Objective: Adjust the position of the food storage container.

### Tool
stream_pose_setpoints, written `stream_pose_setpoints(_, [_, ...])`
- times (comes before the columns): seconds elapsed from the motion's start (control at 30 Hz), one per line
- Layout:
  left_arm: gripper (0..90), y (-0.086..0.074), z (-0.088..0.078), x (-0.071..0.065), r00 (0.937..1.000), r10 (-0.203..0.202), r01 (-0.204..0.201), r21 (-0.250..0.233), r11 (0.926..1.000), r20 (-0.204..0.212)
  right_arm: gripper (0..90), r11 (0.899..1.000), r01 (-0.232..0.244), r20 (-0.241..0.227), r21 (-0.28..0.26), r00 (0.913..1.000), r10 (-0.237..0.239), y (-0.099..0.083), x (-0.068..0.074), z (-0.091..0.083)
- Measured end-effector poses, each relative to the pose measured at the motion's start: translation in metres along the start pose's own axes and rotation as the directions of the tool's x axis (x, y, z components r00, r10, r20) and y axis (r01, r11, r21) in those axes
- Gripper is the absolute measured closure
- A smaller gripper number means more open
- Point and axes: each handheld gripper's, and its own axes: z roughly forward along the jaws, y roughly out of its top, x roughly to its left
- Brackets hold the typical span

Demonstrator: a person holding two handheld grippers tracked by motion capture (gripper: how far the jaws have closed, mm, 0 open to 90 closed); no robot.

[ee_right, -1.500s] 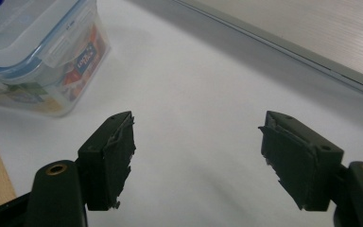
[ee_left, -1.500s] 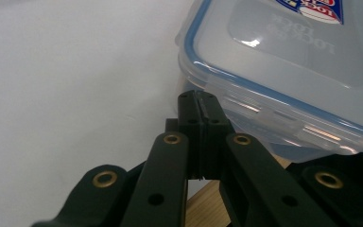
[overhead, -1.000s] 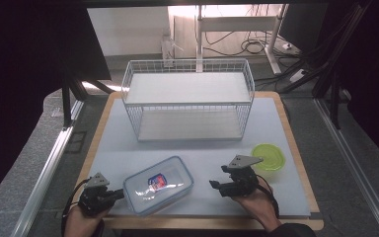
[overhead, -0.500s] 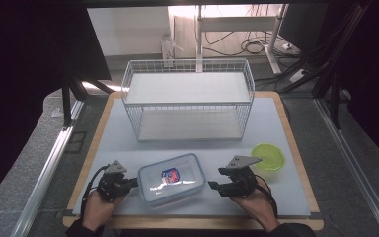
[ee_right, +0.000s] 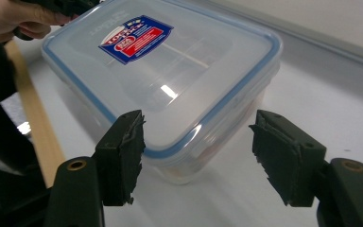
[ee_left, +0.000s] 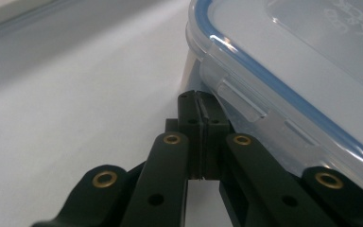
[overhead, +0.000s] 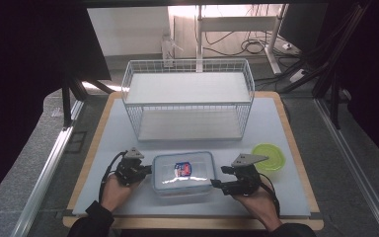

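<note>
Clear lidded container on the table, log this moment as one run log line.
container: lid on, flat on table | left gripper: shut, tips at its side latch | right gripper: open, facing a corner

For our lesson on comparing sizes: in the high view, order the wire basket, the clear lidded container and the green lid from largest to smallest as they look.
1. wire basket
2. clear lidded container
3. green lid, partly hidden by the right gripper

The bench [overhead: 276,123] has a pale top. On it sit a wire basket [overhead: 187,101], a clear box [overhead: 183,172] and a green lid [overhead: 269,157].
</note>
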Motion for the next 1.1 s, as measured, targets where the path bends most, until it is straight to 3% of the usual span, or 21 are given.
stream_pose_setpoints(0.13, [90.0,0.013,0.012,-0.001,0.9997,0.023,-0.023,-0.002,0.9997,0.002,37.3,1.0,0.001,0.068,0.003,0.9977,-0.001,-0.001,-0.006,-0.006])
stream_pose_setpoints(0.27, [89.7,0.014,0.013,-0.003,0.9995,0.032,-0.032,0.0,0.9995,-0.001,38.6,1.0,-0.009,0.091,-0.013,0.9958,0.01,-0.001,-0.011,-0.012])
stream_pose_setpoints(0.37, [78.8,0.01,0.006,-0.001,0.9995,0.026,-0.026,-0.017,0.9995,-0.016,38.5,1.0,-0.007,0.102,-0.02,0.9947,0.009,-0.002,-0.015,-0.016])
stream_pose_setpoints(0.43, [67.8,0.005,-0.009,0.001,0.998,0.027,-0.03,-0.059,0.9978,-0.057,36.9,1.0,-0.003,0.107,-0.025,0.9942,0.006,-0.002,-0.016,-0.017])
stream_pose_setpoints(0.5, [57.8,0.003,-0.013,0.001,0.9974,0.031,-0.035,-0.073,0.9967,-0.065,34.6,1.0,0.001,0.111,-0.029,0.9938,0.002,-0.003,-0.017,-0.019])
stream_pose_setpoints(0.53, [57.8,-0.001,-0.019,0.002,0.9965,0.037,-0.044,-0.094,0.9946,-0.075,34.6,1.0,0.001,0.111,-0.029,0.9938,0.002,-0.003,-0.017,-0.019])
stream_pose_setpoints(0.6, [45.9,-0.006,-0.025,0.002,0.9956,0.037,-0.047,-0.117,0.992,-0.086,31.4,0.999,-0.002,0.114,-0.036,0.9934,0.006,-0.003,-0.018,-0.021])
stream_pose_setpoints(0.8, [17.1,-0.017,-0.037,0.002,0.9978,0.016,-0.027,-0.179,0.9835,-0.064,20.0,0.999,0.002,0.121,-0.047,0.9927,0.004,-0.008,-0.021,-0.022])
stream_pose_setpoints(0.97, [9.7,-0.027,-0.043,-0.002,0.9965,0.029,-0.043,-0.185,0.9818,-0.078,15.0,0.999,0.004,0.116,-0.046,0.9932,0.001,-0.011,-0.021,-0.021])
stream_pose_setpoints(1.1, [6.9,-0.034,-0.045,-0.006,0.9907,0.073,-0.093,-0.183,0.9787,-0.115,12.5,0.999,0.002,0.116,-0.041,0.9932,0.003,-0.013,-0.022,-0.021])
